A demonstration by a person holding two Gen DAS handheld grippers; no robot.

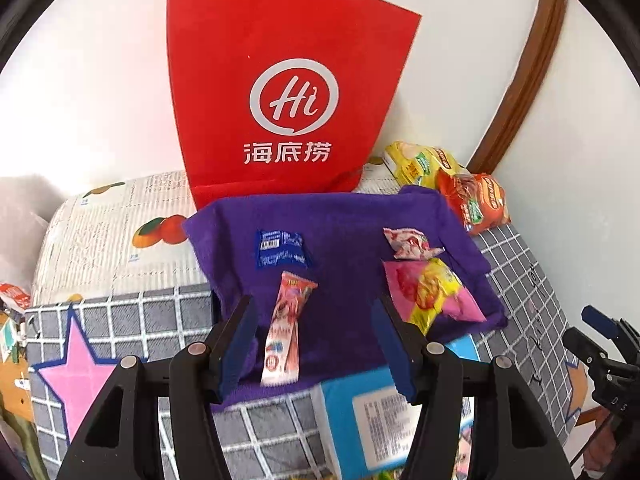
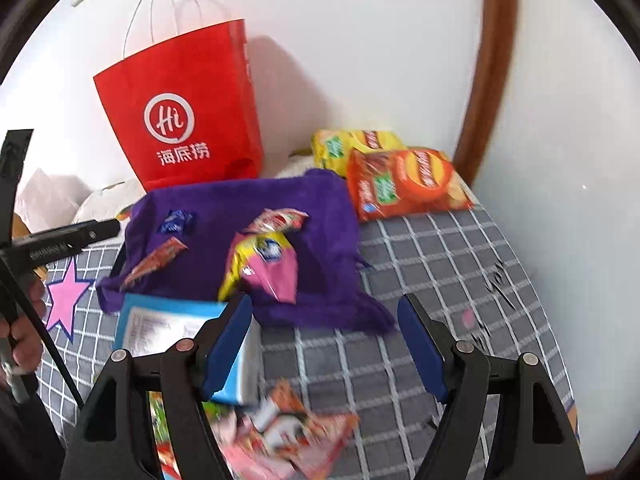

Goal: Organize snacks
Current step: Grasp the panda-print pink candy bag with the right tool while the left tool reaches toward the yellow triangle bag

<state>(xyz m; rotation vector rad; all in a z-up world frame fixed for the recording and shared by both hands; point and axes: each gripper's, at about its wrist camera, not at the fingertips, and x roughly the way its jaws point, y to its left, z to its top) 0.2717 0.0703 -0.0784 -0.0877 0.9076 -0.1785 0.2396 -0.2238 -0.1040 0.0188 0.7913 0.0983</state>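
While both claws hang over the grey checked cloth (image 2: 420,256), neither grips anything: the left claw (image 1: 316,344) stands open at lower centre of its view with a long pink stick packet (image 1: 284,332) lying loose on the purple towel (image 1: 344,236) between its blue pads (image 1: 240,356), and the right claw (image 2: 324,344) stands open over bare cloth at lower centre of its view. On the towel lie a small blue packet (image 1: 282,249), a red-and-white wrapper (image 1: 408,243) and a pink-and-yellow bag (image 1: 432,296). A red paper bag (image 1: 280,92) stands upright behind the towel at upper centre. Yellow (image 2: 352,146) and orange (image 2: 404,184) crisp bags lie right of it. A light blue box (image 2: 168,322) lies at the towel's lower edge.
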